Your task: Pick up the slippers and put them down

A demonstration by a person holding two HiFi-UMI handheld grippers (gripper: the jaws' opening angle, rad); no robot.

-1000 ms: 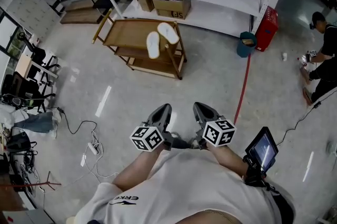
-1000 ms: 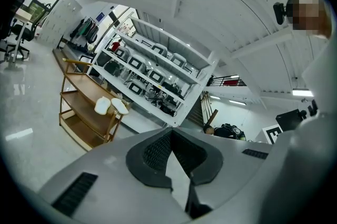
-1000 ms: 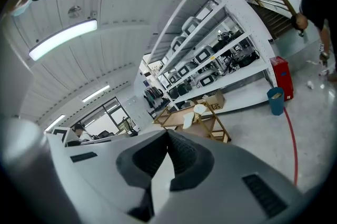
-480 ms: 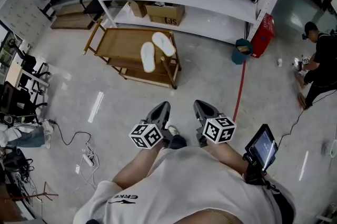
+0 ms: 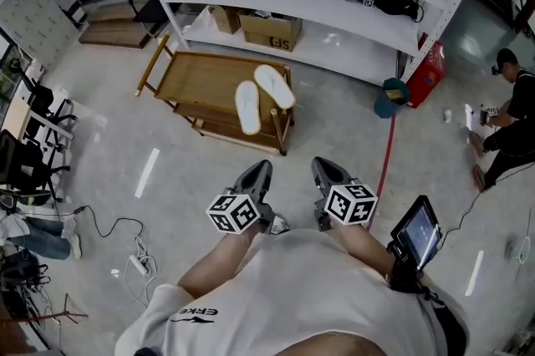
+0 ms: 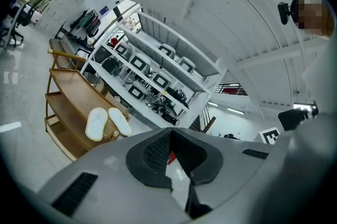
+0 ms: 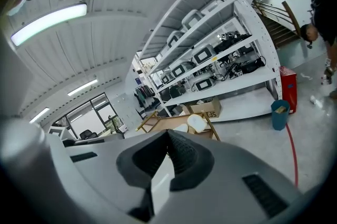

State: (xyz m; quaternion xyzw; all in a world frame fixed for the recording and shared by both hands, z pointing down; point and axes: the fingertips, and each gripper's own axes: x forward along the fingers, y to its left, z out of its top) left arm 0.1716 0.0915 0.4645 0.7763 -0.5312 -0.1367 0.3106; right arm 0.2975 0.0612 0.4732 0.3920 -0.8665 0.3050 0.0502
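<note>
- White shelving ran along the far wall in the head view. Its tiers carried monitors and cabling, and a cardboard box sat on the lowest level.
- The wooden cart stood on the pale floor in front of the shelving, well apart from both grippers.
- I checked the left gripper in the left gripper view. Its jaws were fully together, with nothing between the pads.
- I found the right gripper in the same condition in the right gripper view, jaws closed and empty.
- Both grippers were side by side ahead of the person's torso, pointing toward the cart.
- The slippers, a white pair, lay side by side on the cart's top deck at its right end. Neither gripper touched them.
</note>
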